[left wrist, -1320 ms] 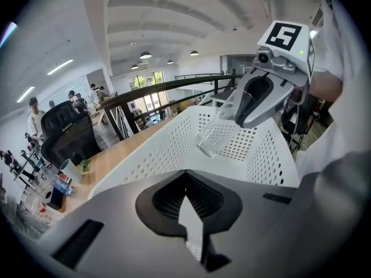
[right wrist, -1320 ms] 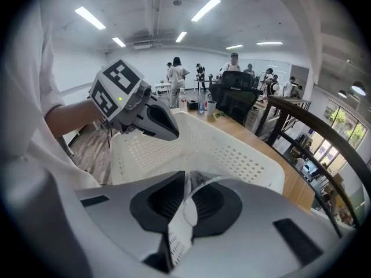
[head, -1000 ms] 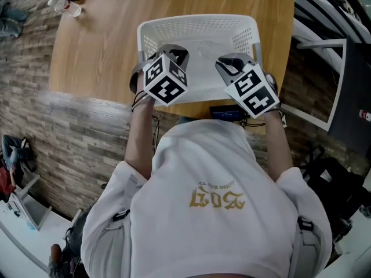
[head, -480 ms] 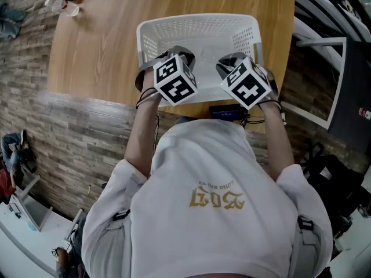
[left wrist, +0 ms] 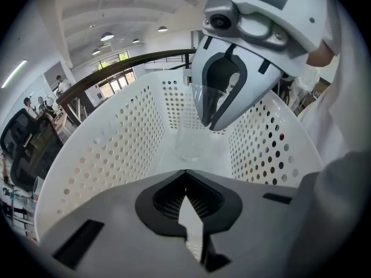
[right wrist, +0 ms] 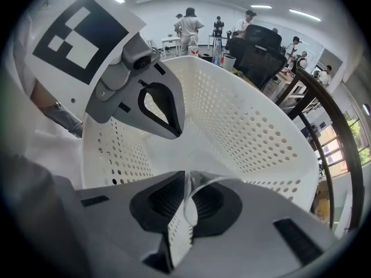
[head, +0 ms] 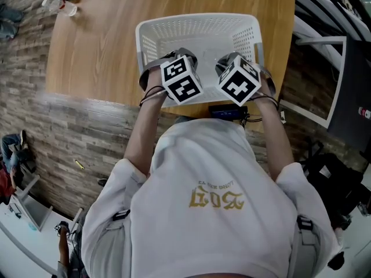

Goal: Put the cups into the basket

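1. The right gripper (right wrist: pixel 186 210) had its jaws pinched together on the lip of a clear cup (left wrist: pixel 190 135).
2. The cup hung straight below those jaws with its long axis upright and its mouth up. It was already inside the white basket (head: pixel 197 19), which stood on the wooden table (head: pixel 98 45).
3. Letting go turned on what lay under the cup. Its base looked low over the basket floor, perhaps touching it, though I could not be sure through the clear glass.
4. The left gripper (left wrist: pixel 186 213) hovered just beside the right one, over the same basket. Its jaws were drawn together on nothing. The cup lay ahead of it and a little above, but the right gripper was plainly the nearer, having the hold.
5. The left gripper view showed the whole cup from the side. The right gripper view showed only the curved lip between its pads. In the head view the marker cubes covered the cup altogether.
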A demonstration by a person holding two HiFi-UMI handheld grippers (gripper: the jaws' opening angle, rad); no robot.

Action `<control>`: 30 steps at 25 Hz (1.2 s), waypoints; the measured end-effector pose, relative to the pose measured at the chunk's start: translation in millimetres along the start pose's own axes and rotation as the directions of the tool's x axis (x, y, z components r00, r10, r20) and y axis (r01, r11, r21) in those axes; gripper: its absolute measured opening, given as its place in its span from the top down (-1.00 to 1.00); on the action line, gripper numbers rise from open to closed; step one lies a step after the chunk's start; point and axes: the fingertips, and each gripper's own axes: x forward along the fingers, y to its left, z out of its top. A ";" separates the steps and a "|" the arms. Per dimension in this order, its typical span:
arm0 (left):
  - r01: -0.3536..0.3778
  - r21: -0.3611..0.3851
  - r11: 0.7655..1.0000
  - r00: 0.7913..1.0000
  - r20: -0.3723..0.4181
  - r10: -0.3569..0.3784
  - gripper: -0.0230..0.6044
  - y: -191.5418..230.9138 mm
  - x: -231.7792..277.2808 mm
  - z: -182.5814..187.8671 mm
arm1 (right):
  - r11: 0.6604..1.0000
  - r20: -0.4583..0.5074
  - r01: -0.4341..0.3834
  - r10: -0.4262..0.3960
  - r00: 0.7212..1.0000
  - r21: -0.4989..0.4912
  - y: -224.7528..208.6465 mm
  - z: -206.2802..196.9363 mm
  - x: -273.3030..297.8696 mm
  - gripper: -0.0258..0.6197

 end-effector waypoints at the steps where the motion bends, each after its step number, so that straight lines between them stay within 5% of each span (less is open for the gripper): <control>1: 0.005 0.006 1.000 1.000 -0.009 -0.005 0.90 -1.2 2.3 -0.9 | 1.000 -0.010 -0.002 0.002 1.000 -0.006 0.5 -0.3 2.0 0.82; 30: 0.111 0.090 0.990 0.974 -0.205 -0.091 0.90 -23.9 34.4 -31.3 | 0.998 -0.259 -0.012 -0.005 0.966 -0.064 -3.6 -44.1 45.5 0.81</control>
